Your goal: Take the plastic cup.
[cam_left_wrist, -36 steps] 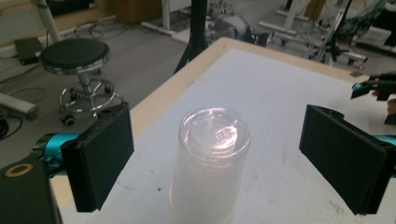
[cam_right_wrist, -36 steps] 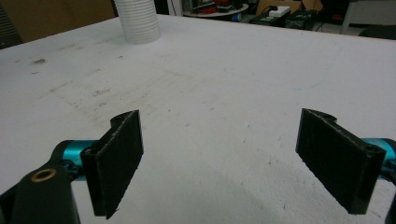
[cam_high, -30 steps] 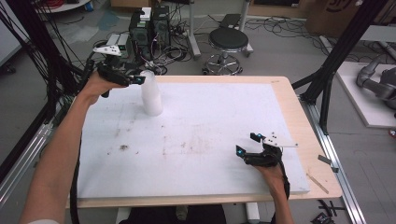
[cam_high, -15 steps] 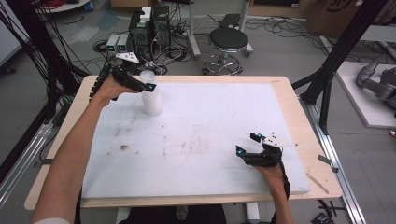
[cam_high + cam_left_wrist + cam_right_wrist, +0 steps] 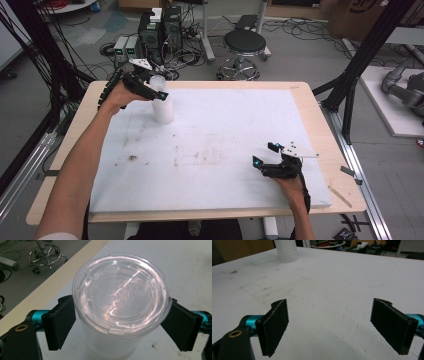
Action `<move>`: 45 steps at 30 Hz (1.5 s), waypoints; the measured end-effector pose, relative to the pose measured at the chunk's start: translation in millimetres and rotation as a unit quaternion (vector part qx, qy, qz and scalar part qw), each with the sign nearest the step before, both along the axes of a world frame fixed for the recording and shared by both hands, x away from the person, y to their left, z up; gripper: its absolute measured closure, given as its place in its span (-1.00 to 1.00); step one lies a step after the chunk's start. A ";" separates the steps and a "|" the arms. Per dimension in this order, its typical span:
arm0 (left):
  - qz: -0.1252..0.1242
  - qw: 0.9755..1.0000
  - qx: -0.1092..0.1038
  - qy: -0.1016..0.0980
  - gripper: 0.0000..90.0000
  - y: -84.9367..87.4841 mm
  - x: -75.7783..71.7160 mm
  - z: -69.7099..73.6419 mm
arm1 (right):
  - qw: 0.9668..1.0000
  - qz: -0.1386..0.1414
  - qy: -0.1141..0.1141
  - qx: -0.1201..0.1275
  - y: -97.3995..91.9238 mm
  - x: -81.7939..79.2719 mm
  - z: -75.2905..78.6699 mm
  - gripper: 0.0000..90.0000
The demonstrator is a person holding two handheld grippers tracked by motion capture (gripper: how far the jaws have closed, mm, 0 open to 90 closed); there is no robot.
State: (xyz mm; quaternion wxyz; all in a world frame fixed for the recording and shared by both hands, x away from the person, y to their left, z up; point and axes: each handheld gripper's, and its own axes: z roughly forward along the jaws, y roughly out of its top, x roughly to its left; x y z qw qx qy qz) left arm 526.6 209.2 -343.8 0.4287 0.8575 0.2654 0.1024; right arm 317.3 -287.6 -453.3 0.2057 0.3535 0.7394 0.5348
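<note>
The right gripper (image 5: 329, 327) hangs low over the white mat (image 5: 332, 285), its two black jaws spread wide apart with nothing between them. Both pads (image 5: 275, 325) stand upright, with turquoise fittings behind them and a brass ring at the lower left. The mat under the jaws is scuffed with small dark specks and faint brownish stains. Near the mat's far edge, well apart from the gripper, stands a ribbed white cup (image 5: 286, 250), cut off at the top.

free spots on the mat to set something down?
Bare: the whole stretch between the lidded cup at the far left and the right gripper at the near right, plus the mat's far-right corner. Crowded just around the cup, where the left gripper straddles it.
</note>
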 end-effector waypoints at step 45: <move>0.014 1.000 0.006 -0.005 -0.26 -0.3 -3.5 10.2 | 1.000 0.001 0.005 0.001 0.0 0.7 -0.1 -0.67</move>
